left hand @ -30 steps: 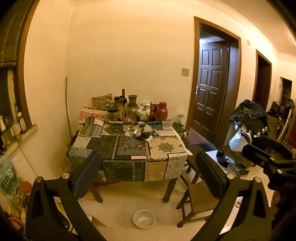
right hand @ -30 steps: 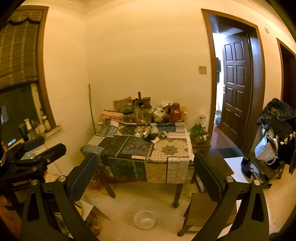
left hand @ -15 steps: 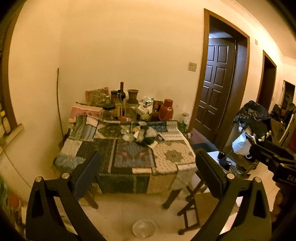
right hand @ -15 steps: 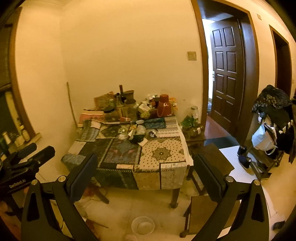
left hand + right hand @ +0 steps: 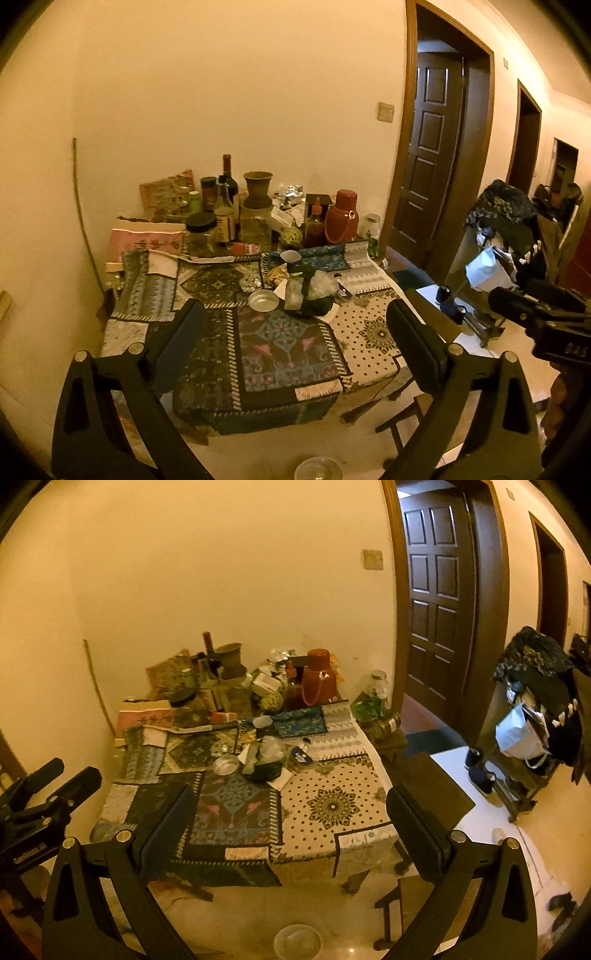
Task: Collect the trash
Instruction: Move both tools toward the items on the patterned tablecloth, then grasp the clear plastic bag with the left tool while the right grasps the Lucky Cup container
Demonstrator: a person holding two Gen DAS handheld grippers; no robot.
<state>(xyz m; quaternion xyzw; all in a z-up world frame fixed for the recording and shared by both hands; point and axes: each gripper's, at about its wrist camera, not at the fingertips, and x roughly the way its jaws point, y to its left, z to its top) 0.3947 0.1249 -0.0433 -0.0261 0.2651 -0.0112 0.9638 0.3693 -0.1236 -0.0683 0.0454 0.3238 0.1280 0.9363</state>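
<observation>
A pile of trash (image 5: 308,291) lies mid-table on the patchwork cloth: crumpled clear plastic, paper scraps and a dark green bag; it also shows in the right wrist view (image 5: 266,760). A small metal dish (image 5: 263,300) sits beside it, and a paper cup (image 5: 290,257) behind it. My left gripper (image 5: 295,345) is open and empty, well short of the pile above the table's near edge. My right gripper (image 5: 290,825) is open and empty, likewise short of the pile. Each gripper shows at the other view's edge.
Bottles, jars, a clay vase (image 5: 257,190) and a red thermos (image 5: 341,218) crowd the table's back. A wooden chair (image 5: 424,790) stands at the table's right. A clear bowl (image 5: 297,941) lies on the floor. A laden rack (image 5: 532,709) stands right of the open doorway.
Both grippers have moved forward toward the table and risen; the table looms larger and is seen more from above. Both stay open and empty.
</observation>
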